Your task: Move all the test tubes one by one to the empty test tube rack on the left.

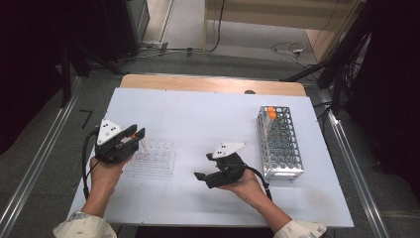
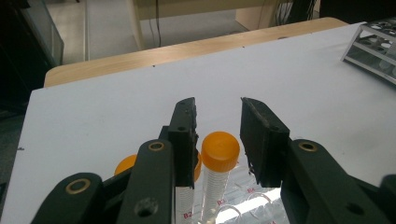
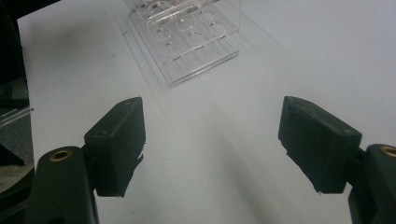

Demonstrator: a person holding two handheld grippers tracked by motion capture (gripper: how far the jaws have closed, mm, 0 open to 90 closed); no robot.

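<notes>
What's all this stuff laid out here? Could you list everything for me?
Table: one, white top with a wooden far edge, centre.
Clear rack: one, transparent plastic, left of centre.
Tubes in the clear rack: at least three orange caps, between and beside the left tool's jaws.
Metal rack: one, silver grid, right side.
Tubes in the metal rack: two orange caps, far end.
Cables: several, on the floor beyond the table.
Left tool: black, over the clear rack, pads not touching the cap.
Right tool: black, jaws wide open over bare table.
</notes>
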